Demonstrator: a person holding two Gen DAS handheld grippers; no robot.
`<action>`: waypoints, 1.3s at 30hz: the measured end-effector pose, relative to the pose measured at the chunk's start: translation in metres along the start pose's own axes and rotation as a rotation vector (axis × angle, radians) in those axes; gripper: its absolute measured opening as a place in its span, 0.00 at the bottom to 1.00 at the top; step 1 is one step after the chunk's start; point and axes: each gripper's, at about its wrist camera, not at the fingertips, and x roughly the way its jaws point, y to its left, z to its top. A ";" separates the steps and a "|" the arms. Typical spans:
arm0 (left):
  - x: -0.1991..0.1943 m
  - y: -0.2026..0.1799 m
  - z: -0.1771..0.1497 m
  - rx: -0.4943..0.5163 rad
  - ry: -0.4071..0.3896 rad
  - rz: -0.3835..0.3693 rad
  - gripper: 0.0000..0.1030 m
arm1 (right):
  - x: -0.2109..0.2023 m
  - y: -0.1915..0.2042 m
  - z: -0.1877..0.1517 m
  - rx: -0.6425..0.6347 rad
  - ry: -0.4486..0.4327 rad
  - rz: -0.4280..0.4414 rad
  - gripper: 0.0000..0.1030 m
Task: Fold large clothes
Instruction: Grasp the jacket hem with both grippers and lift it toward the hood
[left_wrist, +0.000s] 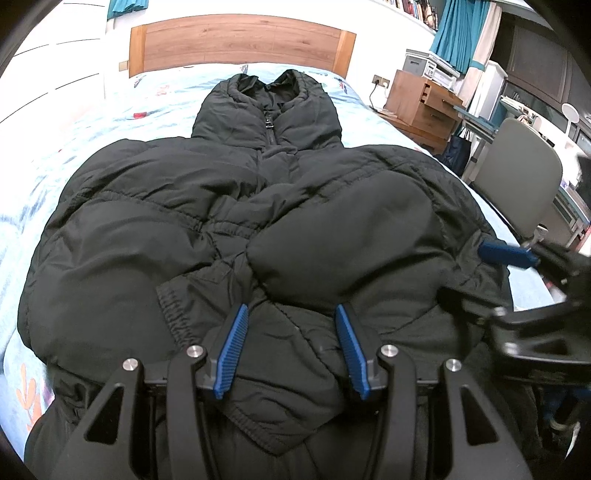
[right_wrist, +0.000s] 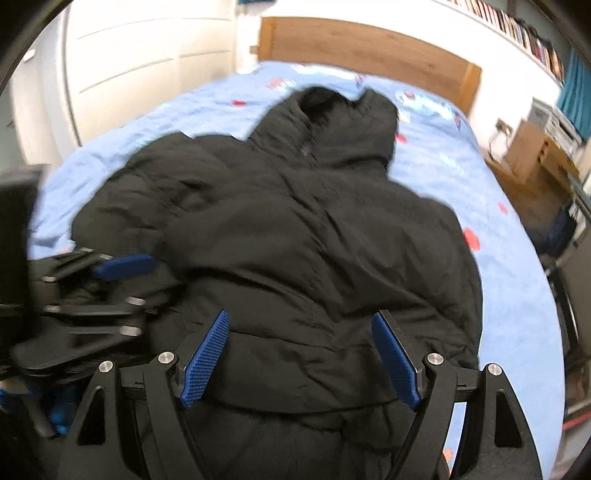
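Note:
A black puffer jacket (left_wrist: 258, 206) lies front up on the light blue bed sheet (left_wrist: 92, 122), collar toward the headboard, both sleeves folded across its chest. My left gripper (left_wrist: 291, 314) stands open over the jacket's lower middle, near a sleeve cuff (left_wrist: 173, 306); the fabric lies loose between its blue pads. My right gripper (right_wrist: 301, 317) is open wide above the lower right part of the jacket (right_wrist: 295, 221), with nothing pinched. One blue finger (left_wrist: 506, 254) of the right gripper shows at the jacket's right edge. The left gripper (right_wrist: 122, 284) appears blurred at the left of the right wrist view.
A wooden headboard (left_wrist: 240, 40) closes the far end of the bed. A wooden nightstand (left_wrist: 421, 103) and a grey chair (left_wrist: 517, 177) stand to the right of the bed. White wardrobe doors (right_wrist: 129, 66) are on the left.

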 end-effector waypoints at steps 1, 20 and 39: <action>0.001 -0.002 0.000 0.004 0.004 0.003 0.46 | 0.005 -0.004 -0.003 0.011 0.013 0.006 0.77; -0.055 -0.001 -0.029 0.032 0.066 0.075 0.47 | -0.050 -0.018 -0.034 0.075 0.044 -0.075 0.78; -0.179 -0.006 -0.068 0.064 -0.049 0.096 0.47 | -0.146 0.008 -0.048 0.098 -0.023 -0.102 0.81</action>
